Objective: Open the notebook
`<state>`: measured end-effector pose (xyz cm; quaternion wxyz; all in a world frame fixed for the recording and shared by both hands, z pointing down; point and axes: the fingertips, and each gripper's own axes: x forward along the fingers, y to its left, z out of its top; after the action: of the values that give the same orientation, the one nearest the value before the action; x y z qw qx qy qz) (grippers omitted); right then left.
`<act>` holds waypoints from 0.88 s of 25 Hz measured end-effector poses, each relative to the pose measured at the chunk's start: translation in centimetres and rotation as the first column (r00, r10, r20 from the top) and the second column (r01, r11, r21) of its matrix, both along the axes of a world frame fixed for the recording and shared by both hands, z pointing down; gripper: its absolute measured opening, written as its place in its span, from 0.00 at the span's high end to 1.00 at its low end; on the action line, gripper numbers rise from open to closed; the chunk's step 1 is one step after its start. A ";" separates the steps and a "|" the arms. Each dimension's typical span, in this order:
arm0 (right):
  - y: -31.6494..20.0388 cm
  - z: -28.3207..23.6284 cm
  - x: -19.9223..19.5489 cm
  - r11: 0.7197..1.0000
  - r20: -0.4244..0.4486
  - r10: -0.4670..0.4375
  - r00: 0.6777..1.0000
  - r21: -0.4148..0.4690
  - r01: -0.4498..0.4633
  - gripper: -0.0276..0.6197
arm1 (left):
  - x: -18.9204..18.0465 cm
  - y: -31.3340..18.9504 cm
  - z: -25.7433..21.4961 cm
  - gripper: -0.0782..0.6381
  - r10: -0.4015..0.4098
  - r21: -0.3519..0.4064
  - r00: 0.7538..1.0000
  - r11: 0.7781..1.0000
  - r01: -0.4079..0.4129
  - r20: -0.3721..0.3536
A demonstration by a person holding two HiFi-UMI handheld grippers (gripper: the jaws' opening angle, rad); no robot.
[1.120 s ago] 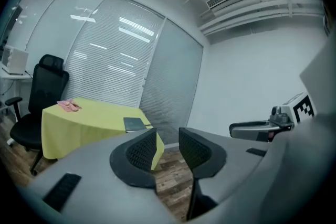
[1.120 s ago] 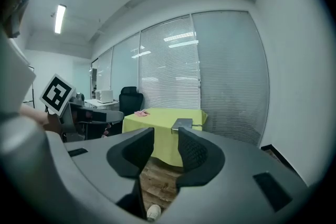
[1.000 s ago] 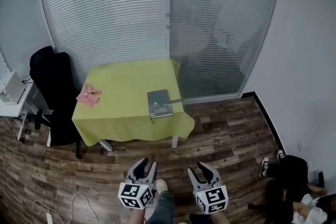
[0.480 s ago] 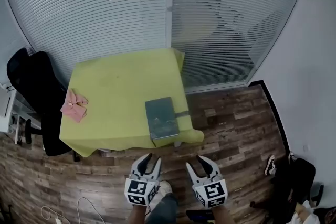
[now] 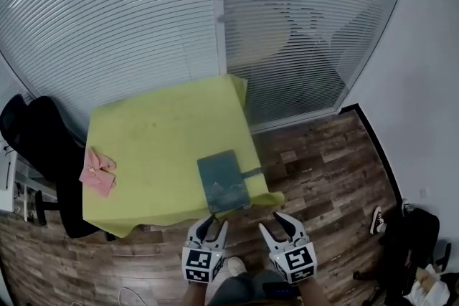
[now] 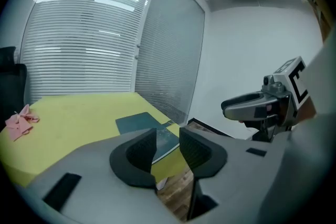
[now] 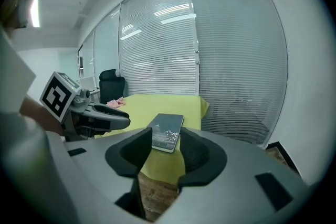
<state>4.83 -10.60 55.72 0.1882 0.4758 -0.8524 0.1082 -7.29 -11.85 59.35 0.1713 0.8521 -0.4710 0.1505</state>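
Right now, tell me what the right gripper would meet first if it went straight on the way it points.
The right gripper, jaws opening and empty, would probably meet the notebook first. Depth is unclear, so the yellow tablecloth hanging below it could come first.

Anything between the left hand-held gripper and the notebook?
Nothing blocking: the head view shows only bare yellow tablecloth and wood floor between the left hand-held gripper and the notebook.
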 end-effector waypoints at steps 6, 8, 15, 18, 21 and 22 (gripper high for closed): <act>-0.6 -0.2 0.0 1.000 -0.013 -0.008 1.000 0.005 0.008 0.68 | 0.9 -0.5 0.3 0.70 0.032 -0.016 0.999 0.999 -0.032 0.012; -0.7 -0.2 -0.2 1.000 -0.012 -0.015 1.000 -0.005 0.015 0.68 | 0.9 -0.7 0.4 0.70 0.036 -0.019 0.999 0.999 -0.035 0.022; -2.2 0.5 -0.8 0.999 0.002 -0.040 0.999 -0.012 0.040 0.67 | 0.4 -2.0 0.7 0.69 0.038 -0.020 0.997 0.999 -0.037 0.060; -2.6 1.1 -1.0 0.998 0.005 -0.046 0.999 -0.035 0.046 0.67 | -0.1 -2.5 1.1 0.69 0.031 -0.029 0.998 0.999 -0.029 0.059; -2.9 1.9 -0.9 0.997 -0.002 -0.053 0.999 -0.052 0.053 0.67 | 0.1 -2.7 1.8 0.69 0.034 -0.042 0.997 0.999 -0.032 0.063; -3.1 2.1 -0.8 0.997 -0.002 -0.054 0.999 -0.059 0.054 0.67 | 0.2 -2.8 2.0 0.69 0.039 -0.046 0.997 0.998 -0.035 0.070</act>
<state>4.05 -13.68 57.85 0.2064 0.4469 -0.8611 0.1272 -7.09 -14.66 61.36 0.1706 0.8508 -0.4575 0.1941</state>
